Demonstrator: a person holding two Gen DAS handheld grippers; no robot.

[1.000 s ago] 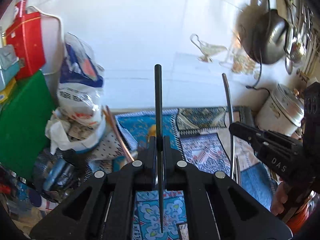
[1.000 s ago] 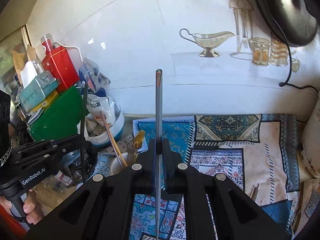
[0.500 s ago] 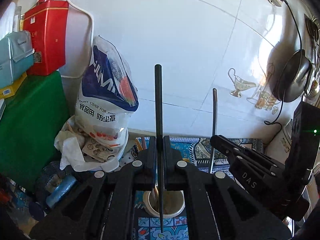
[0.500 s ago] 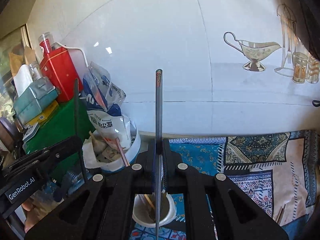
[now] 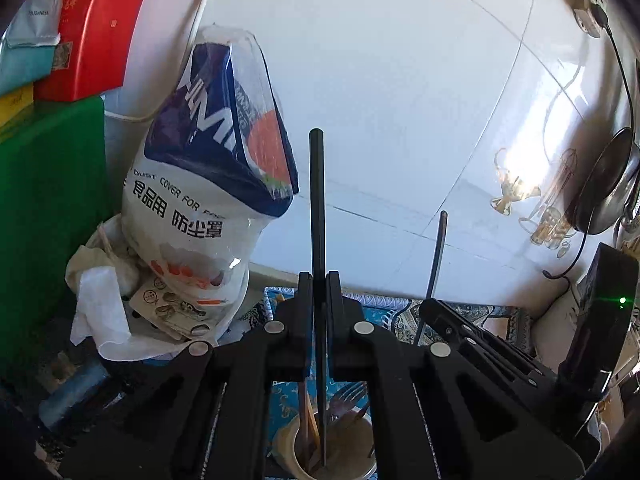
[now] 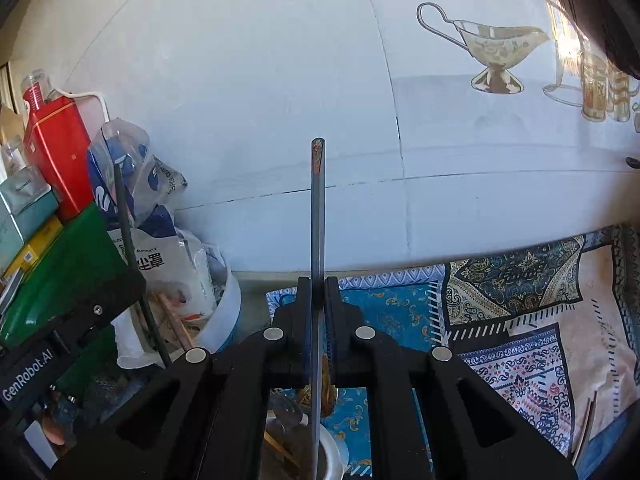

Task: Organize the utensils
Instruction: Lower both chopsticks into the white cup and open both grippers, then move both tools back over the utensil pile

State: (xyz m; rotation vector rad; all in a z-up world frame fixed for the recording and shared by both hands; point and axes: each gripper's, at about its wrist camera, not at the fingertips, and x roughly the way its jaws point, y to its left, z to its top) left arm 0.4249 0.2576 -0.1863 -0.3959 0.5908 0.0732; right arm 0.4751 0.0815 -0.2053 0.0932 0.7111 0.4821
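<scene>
Left tool (image 5: 319, 280) clamped on a black chopstick (image 5: 317, 208), stick upright between the pads, top end sticking up past the fingers, lower end dipping into a beige cup (image 5: 332, 452) directly under the tool. Cup already holds wooden chopsticks (image 5: 306, 416) and a fork (image 5: 347, 394). Right tool (image 6: 319, 284) clamped on a grey chopstick (image 6: 317, 208) with a patterned tip, also upright; its lower end sits over the white rim of the cup (image 6: 334, 452), whether it is inside or just above, can't tell. Both tools side by side, each visible in the other's view. Cup stands on a blue patterned cloth (image 6: 392, 308) covering the surface, near the white tiled wall (image 6: 260, 100). Left of the cup: a printed plastic bag (image 5: 208, 184) in a white tub, green board (image 5: 48, 208), red box (image 5: 100, 28).
</scene>
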